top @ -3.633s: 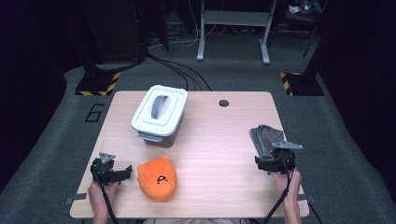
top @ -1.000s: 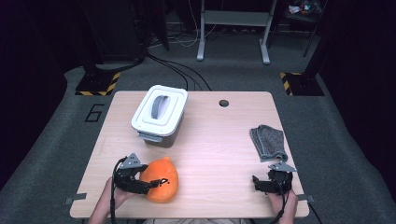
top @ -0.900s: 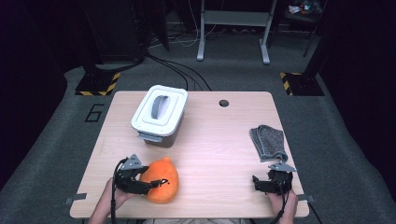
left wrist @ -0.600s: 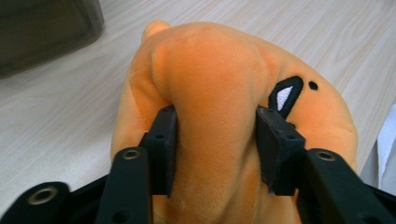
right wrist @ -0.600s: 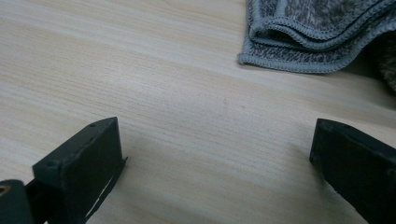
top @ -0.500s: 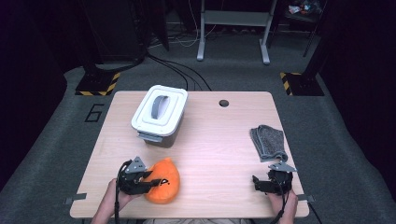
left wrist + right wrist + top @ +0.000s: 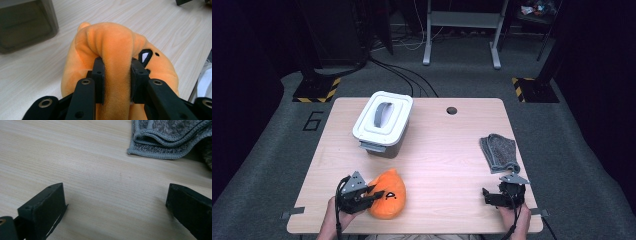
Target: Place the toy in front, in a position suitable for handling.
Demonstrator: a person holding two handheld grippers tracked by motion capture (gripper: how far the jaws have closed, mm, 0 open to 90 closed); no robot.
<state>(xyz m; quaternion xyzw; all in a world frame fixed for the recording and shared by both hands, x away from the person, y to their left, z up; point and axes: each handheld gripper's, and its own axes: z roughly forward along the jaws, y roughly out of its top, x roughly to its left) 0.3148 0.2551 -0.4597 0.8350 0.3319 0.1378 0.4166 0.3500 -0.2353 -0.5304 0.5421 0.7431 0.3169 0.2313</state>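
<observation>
Left gripper (image 7: 117,75): jaws have just been closing and now clamp a pinched fold of the orange plush toy (image 7: 387,195); fabric bulges up and over btwn both jaws, rest of toy lies ahead of them on the tabletop (image 7: 437,155). Grey lidded bin (image 7: 382,122) sits beyond the toy, apart from it. Right gripper (image 7: 117,205): jaws spread wide, bare tabletop btwn them; folded grey towel (image 7: 170,137) lies ahead of the jaws, not touching.

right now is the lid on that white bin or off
On. The white lid with its grey handle sits flat over the grey bin, latches down.
</observation>
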